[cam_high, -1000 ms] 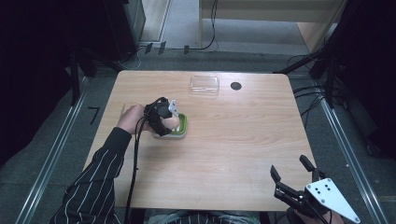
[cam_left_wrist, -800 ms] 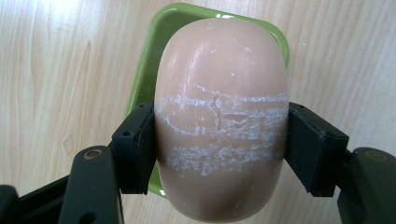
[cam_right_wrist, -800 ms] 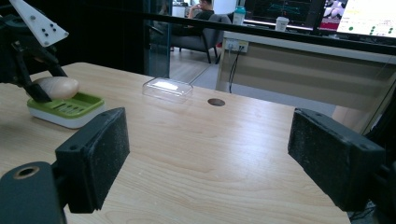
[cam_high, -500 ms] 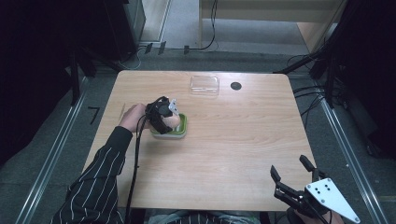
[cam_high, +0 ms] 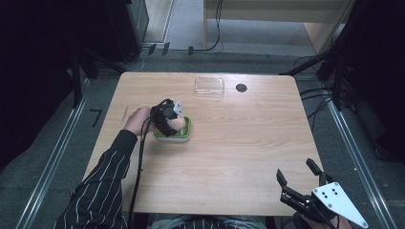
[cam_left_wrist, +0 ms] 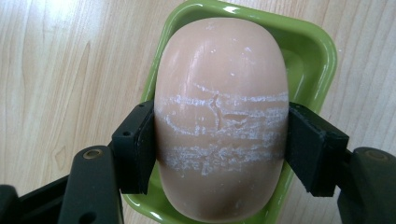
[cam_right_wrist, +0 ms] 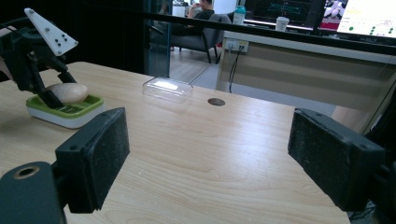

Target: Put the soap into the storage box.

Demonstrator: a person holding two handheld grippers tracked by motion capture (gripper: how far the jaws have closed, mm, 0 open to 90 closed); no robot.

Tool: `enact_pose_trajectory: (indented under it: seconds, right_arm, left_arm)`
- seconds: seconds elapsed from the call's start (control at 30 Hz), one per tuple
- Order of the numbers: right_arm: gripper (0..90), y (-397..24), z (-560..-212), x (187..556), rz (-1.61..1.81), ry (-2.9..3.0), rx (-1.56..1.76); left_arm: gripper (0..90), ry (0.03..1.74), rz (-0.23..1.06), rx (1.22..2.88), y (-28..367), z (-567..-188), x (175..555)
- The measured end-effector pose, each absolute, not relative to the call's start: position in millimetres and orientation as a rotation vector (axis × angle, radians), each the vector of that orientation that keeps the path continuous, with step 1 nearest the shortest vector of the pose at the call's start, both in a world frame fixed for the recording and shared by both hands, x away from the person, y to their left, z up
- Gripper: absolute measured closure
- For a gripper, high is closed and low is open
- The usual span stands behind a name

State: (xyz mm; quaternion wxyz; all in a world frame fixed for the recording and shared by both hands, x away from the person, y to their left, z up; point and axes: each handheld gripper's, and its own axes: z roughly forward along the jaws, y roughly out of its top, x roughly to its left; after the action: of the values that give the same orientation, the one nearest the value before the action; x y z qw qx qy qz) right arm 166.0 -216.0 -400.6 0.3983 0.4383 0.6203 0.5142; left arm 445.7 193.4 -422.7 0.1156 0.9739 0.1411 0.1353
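Two black pads (cam_left_wrist: 140,149) clamping scuffed pink soap (cam_left_wrist: 219,116), green dish (cam_left_wrist: 322,56) beneath

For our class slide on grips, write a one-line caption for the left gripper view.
Left tool clamps a pink soap bar across its middle, over a green soap dish on the wooden table.

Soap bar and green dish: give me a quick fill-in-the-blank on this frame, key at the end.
1. The left tongs are shut on the ____.
2. The soap bar sits over a ____ dish.
3. The right tongs stand ____, holding nothing.
4. The clear plastic lid lies beside a round black ____ in the table.

Missing words: soap bar; green; open; hole
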Motion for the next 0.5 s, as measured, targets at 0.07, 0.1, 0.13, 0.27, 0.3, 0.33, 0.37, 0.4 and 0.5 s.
enact_pose_trajectory:
  seconds: [0.07, 0.1, 0.13, 0.27, 0.3, 0.33, 0.37, 0.4, 0.5]
  right_arm:
    - [13.3, -216, -401, 166, 1.302, 1.571, 1.110]
    - [13.3, -216, -401, 166, 1.302, 1.570, 1.110]
    - [13.2, -216, -401, 166, 1.301, 1.571, 1.109]
    - [13.2, -216, -401, 166, 1.302, 1.571, 1.109]
    - [13.3, -216, -401, 166, 1.302, 1.571, 1.109]
    - [13.2, -216, -401, 166, 1.301, 1.571, 1.109]
    - [13.2, -216, -401, 166, 1.301, 1.571, 1.108]
    - [13.2, -216, -401, 166, 1.301, 1.571, 1.108]
    - [13.2, -216, -401, 166, 1.302, 1.571, 1.109]
  left_arm:
    - [33.6, 0.418, 0.397, 2.854, 193, -423, 446]
    - [33.6, 0.417, 0.399, 2.861, 193, -424, 446]
    - [33.6, 0.428, 0.400, 2.854, 193, -426, 447]
    - [33.6, 0.459, 0.392, 2.855, 193, -429, 448]
    - [33.6, 0.462, 0.396, 2.861, 193, -430, 449]
    - [33.5, 0.462, 0.396, 2.861, 193, -430, 449]
    - [33.5, 0.487, 0.390, 2.866, 192, -432, 450]
    - [33.5, 0.487, 0.390, 2.866, 192, -432, 450]
    - [33.5, 0.506, 0.394, 2.859, 192, -434, 451]
